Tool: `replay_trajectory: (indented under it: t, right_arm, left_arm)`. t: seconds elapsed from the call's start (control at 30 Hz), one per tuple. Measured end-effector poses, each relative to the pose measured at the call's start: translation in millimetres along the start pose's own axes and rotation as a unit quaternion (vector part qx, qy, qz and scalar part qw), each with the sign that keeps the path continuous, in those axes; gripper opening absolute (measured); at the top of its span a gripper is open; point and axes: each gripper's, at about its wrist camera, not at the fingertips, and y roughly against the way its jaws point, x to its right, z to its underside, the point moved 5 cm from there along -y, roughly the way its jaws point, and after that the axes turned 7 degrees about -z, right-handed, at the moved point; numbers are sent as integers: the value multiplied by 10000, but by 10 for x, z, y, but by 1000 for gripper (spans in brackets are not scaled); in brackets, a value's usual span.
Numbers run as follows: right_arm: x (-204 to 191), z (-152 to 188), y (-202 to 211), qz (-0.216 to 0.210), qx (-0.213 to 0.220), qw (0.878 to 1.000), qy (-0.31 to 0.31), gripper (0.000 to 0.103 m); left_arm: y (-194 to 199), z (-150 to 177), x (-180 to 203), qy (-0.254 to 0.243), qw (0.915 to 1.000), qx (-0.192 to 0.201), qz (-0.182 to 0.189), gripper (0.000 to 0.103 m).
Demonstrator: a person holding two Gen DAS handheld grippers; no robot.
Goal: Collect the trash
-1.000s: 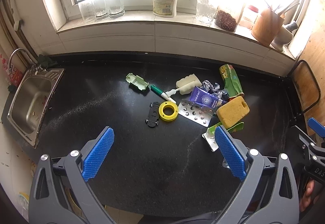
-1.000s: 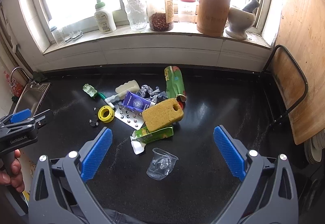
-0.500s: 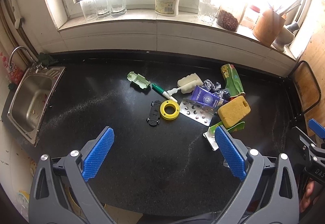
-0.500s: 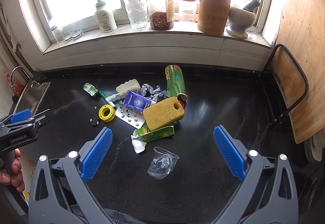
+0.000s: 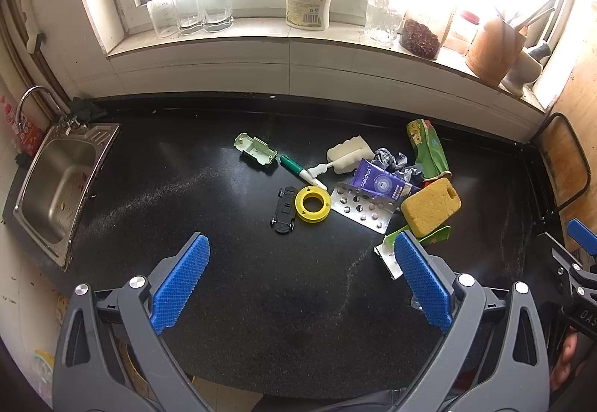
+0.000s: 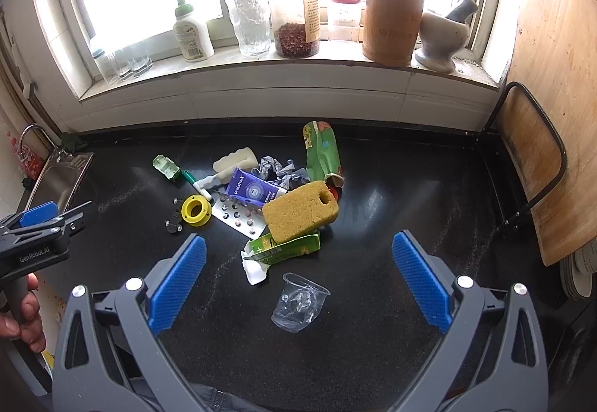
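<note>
Nothing is collected yet, as far as I can see: my left gripper [image 5: 300,279] and right gripper [image 6: 298,279] both hang above the black stone bench [image 6: 391,195] with jaws spread wide and empty. Nearest the right gripper lies a crumpled clear plastic cup [image 6: 299,302], which I judge the easiest first pick. Just beyond the cup sits a torn green carton [image 6: 283,248] with a yellow sponge block [image 6: 300,211] resting on it. Behind the sponge are a foil pill blister [image 6: 238,216], a purple sachet [image 6: 252,190], a yellow tape roll [image 6: 196,210] and a green snack wrapper [image 6: 321,152]. I see no bin in either view.
</note>
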Motion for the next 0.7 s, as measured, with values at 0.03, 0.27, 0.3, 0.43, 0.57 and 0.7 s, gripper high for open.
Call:
replay_trajectory:
  t: [0.03, 0.27, 0.3, 0.43, 0.57, 0.7]
  right_arm:
    - [1, 0, 2, -1, 5, 10000, 0, 97]
    - [18, -29, -6, -12, -23, 10000, -19, 97]
    - [17, -28, -6, -6, -21, 10000, -19, 97]
    - [18, -19, -4, -7, -18, 10000, -18, 97]
    - [16, -18, -7, -9, -13, 10000, -16, 97]
    - [18, -21, -10, -7, -16, 10000, -20, 97]
  left_arm:
    - [0, -8, 2, 0, 10000, 0, 5, 96]
    - [-1, -17, 2, -3, 10000, -3, 3, 96]
    - [-1, -18, 1, 1, 10000, -2, 4, 96]
    - [-9, -25, 6, 0, 10000, -6, 5, 96]
    - [-7, -17, 2, 0, 10000, 1, 6, 96]
    - [-18, -31, 12, 1, 10000, -1, -1, 96]
